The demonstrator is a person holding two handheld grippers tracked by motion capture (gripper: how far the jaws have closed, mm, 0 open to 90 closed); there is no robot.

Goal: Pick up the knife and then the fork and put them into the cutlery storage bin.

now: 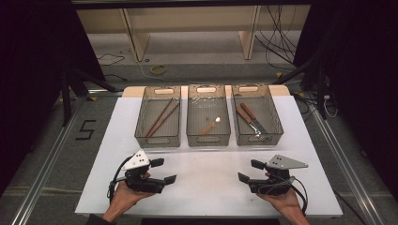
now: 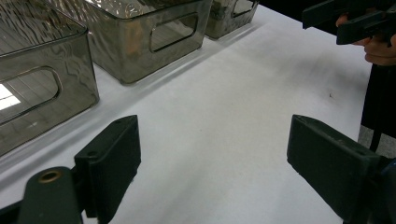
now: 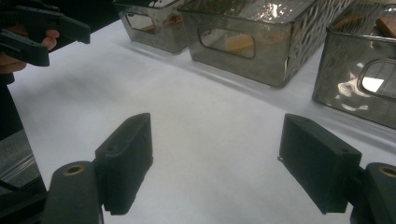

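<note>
Cutlery is sorted in three bins beyond both grippers. Left gripper (image 1: pixel 163 170) and right gripper (image 1: pixel 250 170) are held spread and empty; chopsticks (image 1: pixel 162 117), long axis running near-left to far-right, lie nearest the left.

One sign can be read: a dark, blocky digit "5" (image 1: pixel 86 130) stands on the grey floor (image 1: pixel 56 140) to the left of the white table (image 1: pixel 206 187), near the metal rail, seen in the high view. The three smoky bins, the cutlery in them and both grippers carry no lettering that can be made out.
</note>
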